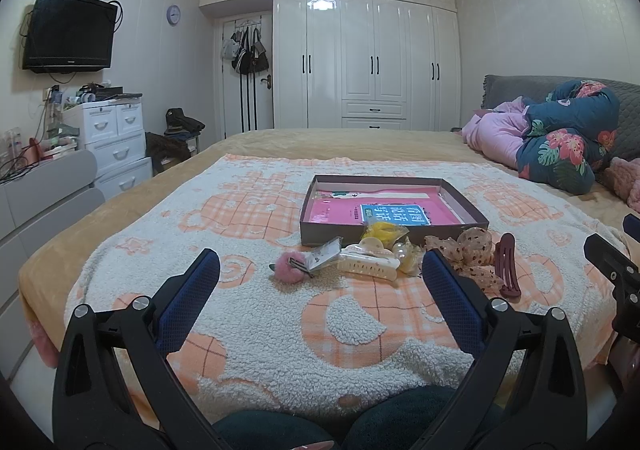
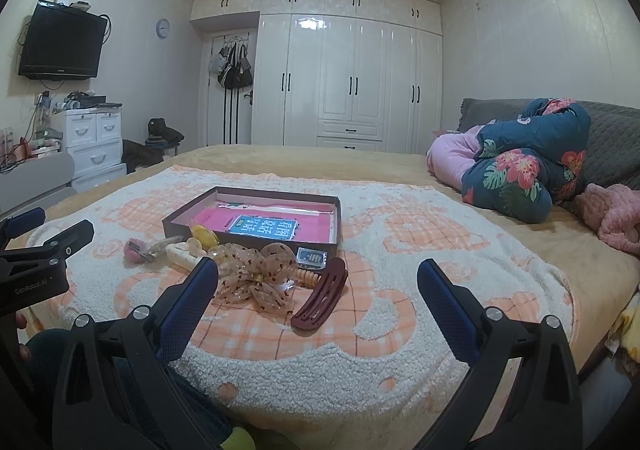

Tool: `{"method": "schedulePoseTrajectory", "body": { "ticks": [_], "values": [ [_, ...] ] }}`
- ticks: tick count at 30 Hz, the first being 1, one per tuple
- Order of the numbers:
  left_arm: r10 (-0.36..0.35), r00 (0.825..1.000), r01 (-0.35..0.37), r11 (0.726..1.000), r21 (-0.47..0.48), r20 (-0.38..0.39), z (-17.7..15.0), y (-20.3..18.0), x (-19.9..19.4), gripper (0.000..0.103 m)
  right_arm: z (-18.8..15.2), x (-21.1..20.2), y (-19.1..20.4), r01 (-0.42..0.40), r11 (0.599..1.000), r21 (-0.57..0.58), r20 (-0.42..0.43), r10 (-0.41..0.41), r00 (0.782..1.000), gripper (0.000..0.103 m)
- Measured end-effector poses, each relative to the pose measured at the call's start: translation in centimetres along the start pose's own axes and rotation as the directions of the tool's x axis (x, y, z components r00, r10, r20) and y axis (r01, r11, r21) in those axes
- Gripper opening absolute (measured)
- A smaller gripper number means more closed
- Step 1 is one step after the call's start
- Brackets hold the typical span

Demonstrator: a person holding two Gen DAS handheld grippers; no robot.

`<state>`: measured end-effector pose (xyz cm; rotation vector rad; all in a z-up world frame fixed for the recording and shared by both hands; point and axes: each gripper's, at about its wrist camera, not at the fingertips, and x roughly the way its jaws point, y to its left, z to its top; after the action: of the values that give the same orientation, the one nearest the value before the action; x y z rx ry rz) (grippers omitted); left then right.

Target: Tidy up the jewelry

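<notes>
A shallow box (image 1: pixel 394 206) is set on a fleecy blanket (image 1: pixel 256 326), with a pink book (image 2: pixel 264 224) inside it. At the box's 6 o'clock edge a cluster of hair accessories is heaped: a cream claw clip (image 1: pixel 368 264), a dotted bow (image 2: pixel 256 278) and a maroon clip (image 2: pixel 320 298). The left gripper (image 1: pixel 320 274) and right gripper (image 2: pixel 318 276) are both held spread wide, nothing gripped.

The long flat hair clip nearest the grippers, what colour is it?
Dark maroon hair clip, clearest in the right wrist view.
</notes>
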<state>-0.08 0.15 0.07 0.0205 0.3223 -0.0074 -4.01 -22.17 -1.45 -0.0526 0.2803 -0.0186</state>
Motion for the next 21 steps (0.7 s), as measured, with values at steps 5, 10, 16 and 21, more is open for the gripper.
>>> {"method": "schedulePoseTrajectory", "body": {
  "ticks": [5, 10, 16, 21],
  "values": [
    [0.001, 1.0, -0.001, 1.0, 0.0, 0.0, -0.02, -0.06, -0.02, 0.092, -0.03, 0.02, 0.19, -0.004, 1.0, -0.004, 0.0, 0.004, 1.0, 0.097],
    [0.001, 1.0, -0.001, 1.0, 0.0, 0.0, -0.07, -0.15, 0.09, 0.092, -0.04, 0.13, 0.25, -0.005, 1.0, -0.005, -0.001, 0.005, 1.0, 0.097],
    [0.001, 1.0, -0.001, 1.0, 0.0, 0.001, -0.06, -0.12, 0.07, 0.092, -0.09, 0.14, 0.3, -0.005, 1.0, -0.004, -0.001, 0.005, 1.0, 0.097],
    [0.001, 1.0, -0.001, 1.0, 0.001, 0.002, -0.07, -0.14, 0.06, 0.092, -0.07, 0.14, 0.29, -0.006, 1.0, -0.003, -0.001, 0.006, 1.0, 0.097]
  ]
}}
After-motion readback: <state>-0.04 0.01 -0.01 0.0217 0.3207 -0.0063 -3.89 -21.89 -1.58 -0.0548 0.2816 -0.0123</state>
